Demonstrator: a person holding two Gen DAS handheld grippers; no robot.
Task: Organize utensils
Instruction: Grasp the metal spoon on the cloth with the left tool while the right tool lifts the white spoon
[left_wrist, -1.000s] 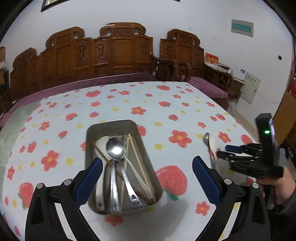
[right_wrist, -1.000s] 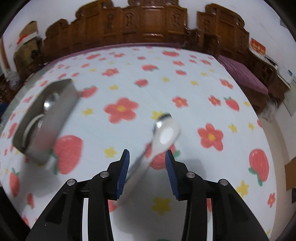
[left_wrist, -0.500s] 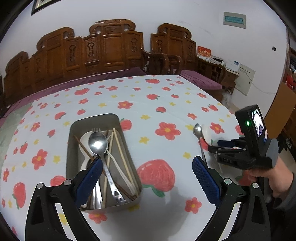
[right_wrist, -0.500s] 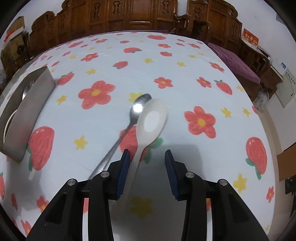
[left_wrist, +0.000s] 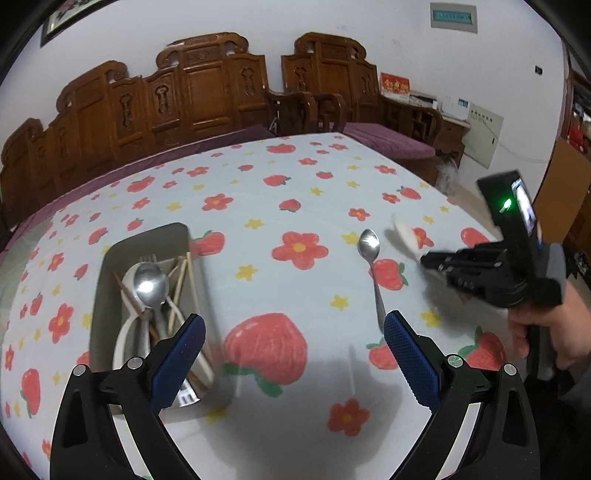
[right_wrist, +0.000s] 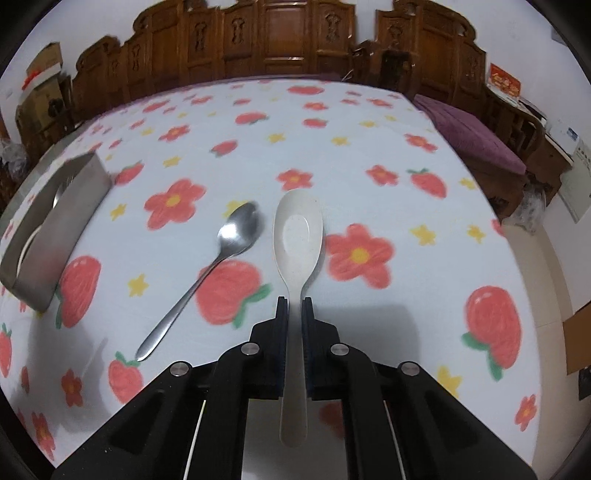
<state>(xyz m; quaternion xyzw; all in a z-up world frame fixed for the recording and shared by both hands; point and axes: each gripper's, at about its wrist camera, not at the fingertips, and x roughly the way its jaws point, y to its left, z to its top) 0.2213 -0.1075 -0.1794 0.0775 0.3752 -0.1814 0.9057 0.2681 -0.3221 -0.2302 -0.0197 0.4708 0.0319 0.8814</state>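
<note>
My right gripper (right_wrist: 294, 304) is shut on the handle of a white plastic spoon (right_wrist: 297, 236), bowl pointing away, held just above the cloth. It shows blurred in the left wrist view (left_wrist: 404, 232), ahead of the right gripper (left_wrist: 430, 260). A metal spoon (right_wrist: 207, 271) lies on the cloth to its left, also in the left wrist view (left_wrist: 373, 266). A metal tray (left_wrist: 107, 266) holds spoons, a fork and chopsticks; it shows at the left of the right wrist view (right_wrist: 55, 229). My left gripper (left_wrist: 293, 350) is open and empty, near the tray's right side.
The table has a white cloth (left_wrist: 280, 192) printed with flowers and strawberries. Carved wooden chairs (left_wrist: 207, 96) line the far edge. The table's right edge (right_wrist: 517, 236) drops to the floor. A hand (left_wrist: 546, 332) holds the right gripper.
My right gripper has closed on the white spoon's handle and lifted it off the cloth, away from the metal spoon. The left gripper has drifted right, staying open.
</note>
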